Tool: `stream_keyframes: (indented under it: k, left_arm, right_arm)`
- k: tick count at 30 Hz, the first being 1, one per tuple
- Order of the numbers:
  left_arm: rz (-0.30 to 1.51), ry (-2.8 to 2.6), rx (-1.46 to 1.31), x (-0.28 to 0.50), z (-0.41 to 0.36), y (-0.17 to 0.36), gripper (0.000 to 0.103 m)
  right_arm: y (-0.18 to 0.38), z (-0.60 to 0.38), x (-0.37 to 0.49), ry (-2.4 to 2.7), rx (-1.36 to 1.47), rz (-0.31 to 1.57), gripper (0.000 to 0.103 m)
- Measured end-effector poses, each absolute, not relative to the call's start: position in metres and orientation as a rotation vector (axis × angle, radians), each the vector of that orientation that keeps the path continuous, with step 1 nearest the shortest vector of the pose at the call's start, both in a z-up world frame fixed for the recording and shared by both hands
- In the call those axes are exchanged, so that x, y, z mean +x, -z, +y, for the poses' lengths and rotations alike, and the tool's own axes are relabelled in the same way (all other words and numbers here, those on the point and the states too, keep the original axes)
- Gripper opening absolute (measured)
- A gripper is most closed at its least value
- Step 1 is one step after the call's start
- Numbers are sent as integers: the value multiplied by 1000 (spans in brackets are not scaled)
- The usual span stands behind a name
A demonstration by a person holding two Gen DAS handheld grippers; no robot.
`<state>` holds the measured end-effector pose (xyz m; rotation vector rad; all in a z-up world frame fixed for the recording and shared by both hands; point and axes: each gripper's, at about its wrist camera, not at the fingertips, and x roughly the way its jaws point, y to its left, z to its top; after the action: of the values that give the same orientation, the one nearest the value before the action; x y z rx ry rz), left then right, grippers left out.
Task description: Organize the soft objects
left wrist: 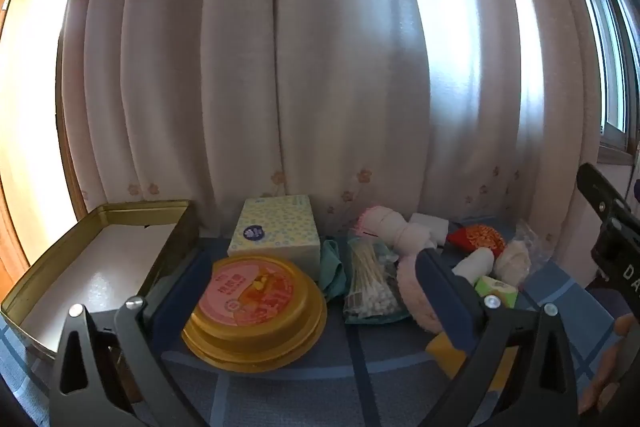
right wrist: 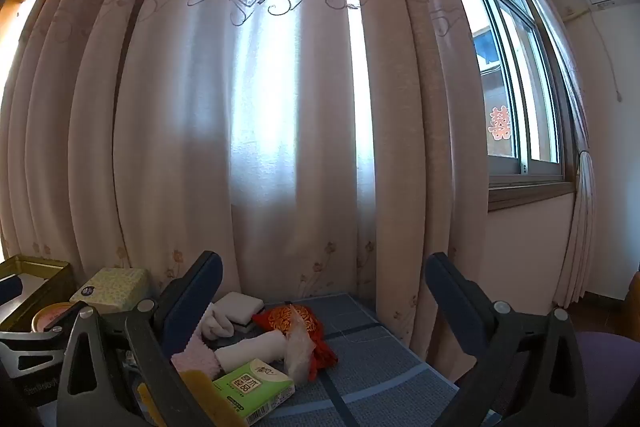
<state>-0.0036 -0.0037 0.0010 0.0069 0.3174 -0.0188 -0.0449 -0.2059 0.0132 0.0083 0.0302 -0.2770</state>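
Over the tabletop (left wrist: 360, 367) both your grippers, left gripper (left wrist: 308, 291) and right gripper (right wrist: 324, 291), hang wide open and empty, so nothing's sorted yet; grab the cotton-swab bag (left wrist: 370, 287) for the open tin (left wrist: 100, 267) next, I reckon.

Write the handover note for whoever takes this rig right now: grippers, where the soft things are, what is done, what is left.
Left gripper: jaws open, holding nothing, over the round gold lid.
Right gripper: jaws open, holding nothing, near the table's right end.
Gold tin tray at the left holds none of the soft things.
Soft things lie loose on the blue tablecloth: tissue box, cotton swab bag, pink puff, white towel roll, red embroidered pouch, green tissue pack.
Done: nothing sorted yet.
Left: everything.
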Motion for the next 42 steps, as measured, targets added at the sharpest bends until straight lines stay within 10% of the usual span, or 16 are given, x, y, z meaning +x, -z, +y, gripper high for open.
stream_keyframes:
  k: [42]
  left_arm:
    - [329,58,-2,0,-8,1,103]
  right_arm:
    - [-13,-209,-46,283,21,30,102]
